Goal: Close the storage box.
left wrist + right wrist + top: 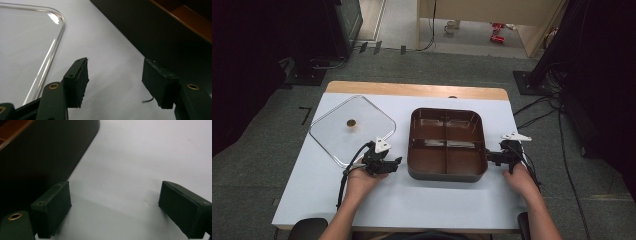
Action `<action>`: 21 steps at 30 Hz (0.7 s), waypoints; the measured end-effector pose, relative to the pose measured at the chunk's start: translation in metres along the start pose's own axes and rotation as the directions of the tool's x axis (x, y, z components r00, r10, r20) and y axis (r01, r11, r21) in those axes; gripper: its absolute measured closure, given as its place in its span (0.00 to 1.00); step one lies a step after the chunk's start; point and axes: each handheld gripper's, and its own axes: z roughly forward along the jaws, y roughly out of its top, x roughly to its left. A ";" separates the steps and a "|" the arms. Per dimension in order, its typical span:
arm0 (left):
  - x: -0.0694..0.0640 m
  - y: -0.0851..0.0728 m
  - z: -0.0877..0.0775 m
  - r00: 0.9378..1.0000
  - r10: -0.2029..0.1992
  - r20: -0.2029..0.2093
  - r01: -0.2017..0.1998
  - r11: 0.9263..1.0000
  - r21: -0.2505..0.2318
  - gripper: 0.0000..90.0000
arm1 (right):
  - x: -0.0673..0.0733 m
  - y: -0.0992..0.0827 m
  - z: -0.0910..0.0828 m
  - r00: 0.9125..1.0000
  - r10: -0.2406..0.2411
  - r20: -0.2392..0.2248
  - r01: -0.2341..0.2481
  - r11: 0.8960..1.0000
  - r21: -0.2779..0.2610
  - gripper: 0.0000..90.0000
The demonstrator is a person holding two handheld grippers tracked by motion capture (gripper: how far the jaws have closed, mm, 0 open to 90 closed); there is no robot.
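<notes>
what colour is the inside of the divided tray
Reddish brown inside the tray, with a dark outer wall; the high view shows it best.

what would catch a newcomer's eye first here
A dark brown tray split into four compartments sits mid-table, a gripper at each side: the left gripper and the right gripper, both with nothing between their fingers. A clear square lid lies flat to the tray's left.

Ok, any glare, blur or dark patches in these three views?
High view: even light on the white table, dim surroundings. Left gripper view: bright glare on the clear lid rim, the dark tray wall nearly featureless. Right gripper view: near jaws soft, the tray side lost in shadow.
</notes>
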 end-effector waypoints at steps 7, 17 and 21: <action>0.005 0.014 -0.003 1.000 -0.012 0.024 0.013 0.999 -0.041 0.41 | 0.000 0.000 0.000 1.000 0.000 0.000 0.000 1.000 0.000 0.12; 0.012 0.026 -0.013 1.000 -0.003 -0.011 0.003 0.999 -0.039 0.38 | 0.000 0.000 0.000 1.000 0.000 0.000 0.000 1.000 -0.001 0.12; 0.017 0.028 -0.020 0.999 0.000 -0.042 -0.001 0.999 -0.045 0.38 | 0.000 0.000 0.000 1.000 -0.001 0.000 0.001 1.000 -0.001 0.12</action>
